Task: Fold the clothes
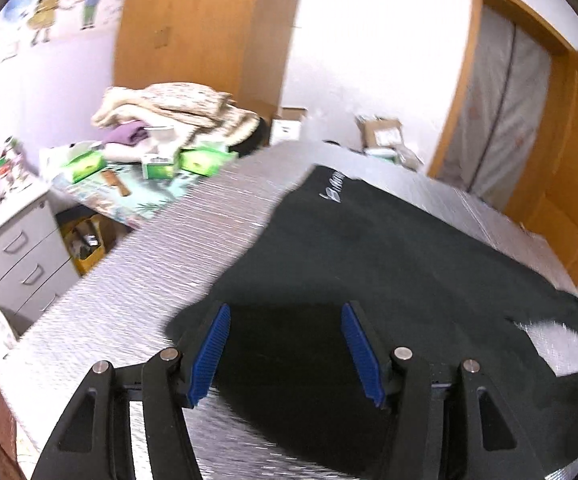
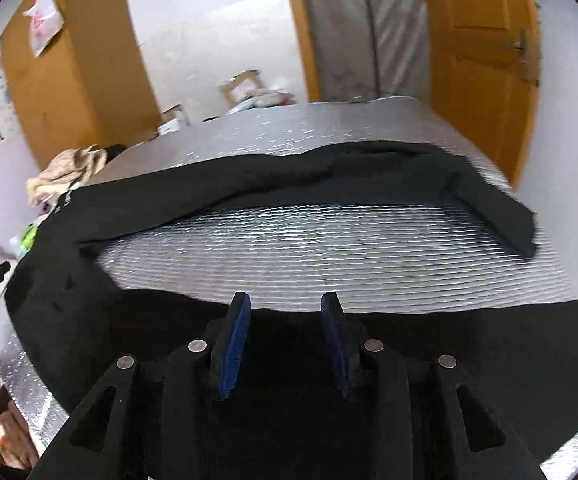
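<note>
A black pair of trousers [image 1: 389,248] lies spread on a silver quilted surface [image 1: 161,280], with small white lettering near its far waist corner. My left gripper [image 1: 285,312] hovers open just over the near edge of the cloth, blue pads apart, nothing between them. In the right wrist view the same black trousers [image 2: 289,176] show two legs, one curving along the far side and one lying under my right gripper [image 2: 285,300], which is open above the near leg's edge. A strip of bare silver surface [image 2: 329,240] separates the legs.
A pile of beige blankets [image 1: 177,108], a purple cloth and green boxes [image 1: 201,160] sit at the far left end. A grey drawer unit [image 1: 21,248] stands left of the surface. Cardboard boxes [image 1: 381,132] rest by the wall, and a wooden door [image 2: 485,40] is at right.
</note>
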